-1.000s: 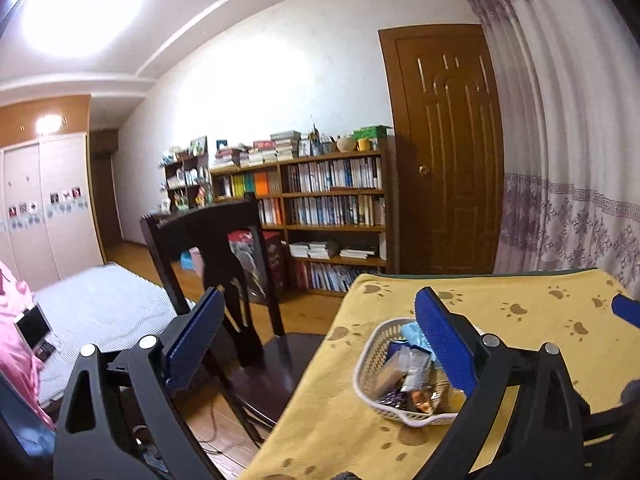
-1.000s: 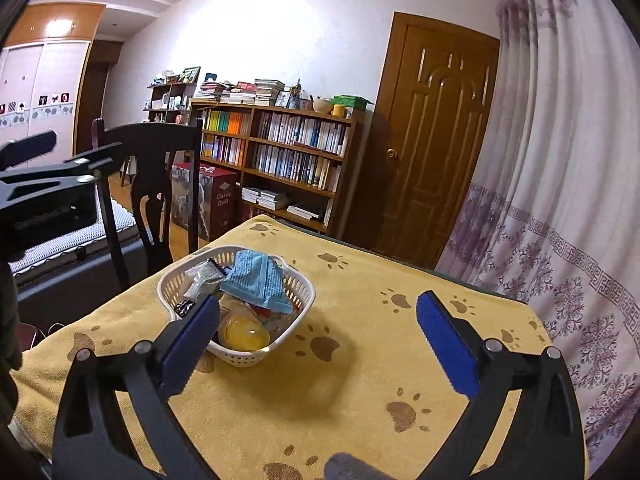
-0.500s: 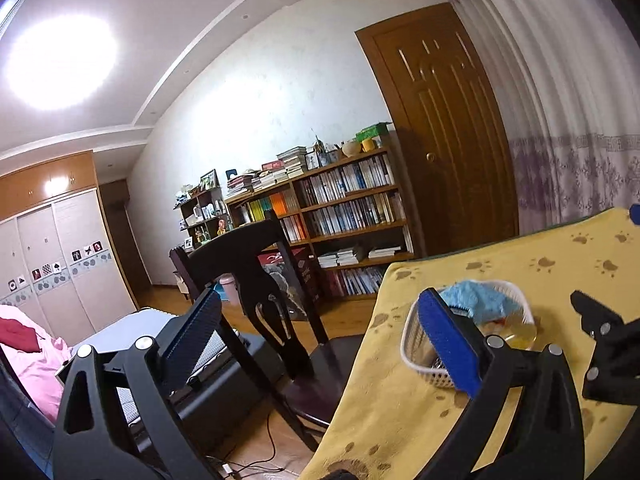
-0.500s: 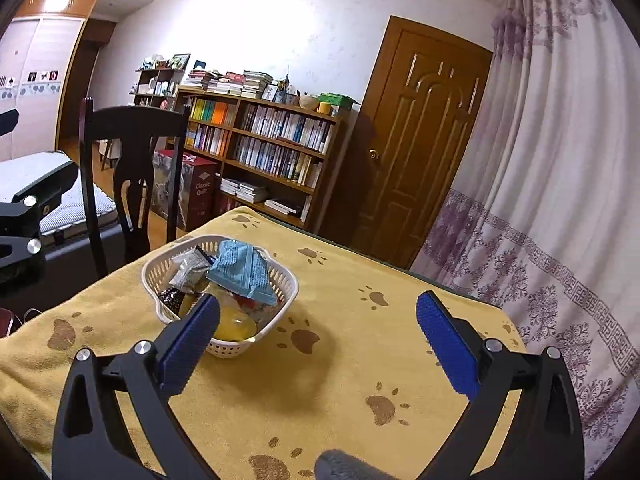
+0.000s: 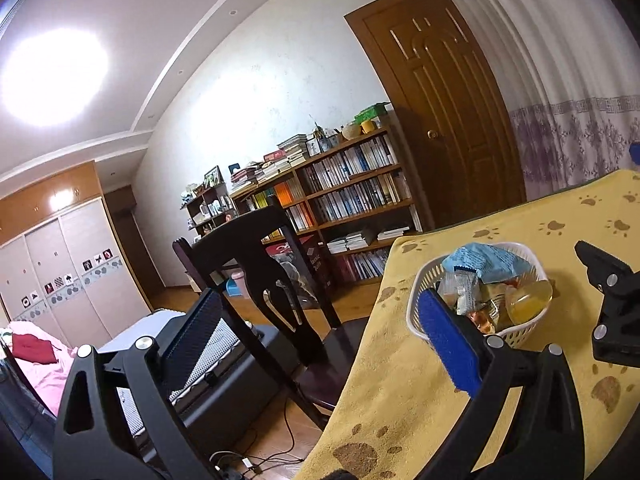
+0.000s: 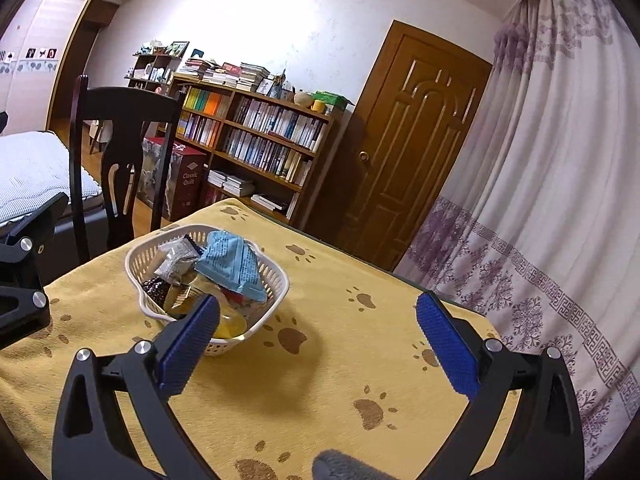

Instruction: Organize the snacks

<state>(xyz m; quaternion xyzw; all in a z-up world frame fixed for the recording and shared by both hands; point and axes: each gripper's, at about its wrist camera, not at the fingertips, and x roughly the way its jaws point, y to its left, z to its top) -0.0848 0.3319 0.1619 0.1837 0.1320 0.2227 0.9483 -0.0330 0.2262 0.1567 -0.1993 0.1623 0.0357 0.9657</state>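
White perforated plastic basket (image 6: pixel 268 280) of glossy crinkled wrappers (image 6: pixel 232 266) on a matt, nubby yellow cloth-covered surface (image 6: pixel 320 368).

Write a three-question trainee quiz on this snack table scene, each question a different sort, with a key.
1. True or false: the left tool is clamped on a snack.
2. Multiple choice: the light blue packet lies (a) on top of the pile in the white basket, (b) on the bare yellow tablecloth, (c) on the dark chair.
3. Fill the gap: the tablecloth is printed with brown ____ prints.

Key
1. False: its jaws stand wide apart with nothing between them. The right tool is open too.
2. a
3. paw
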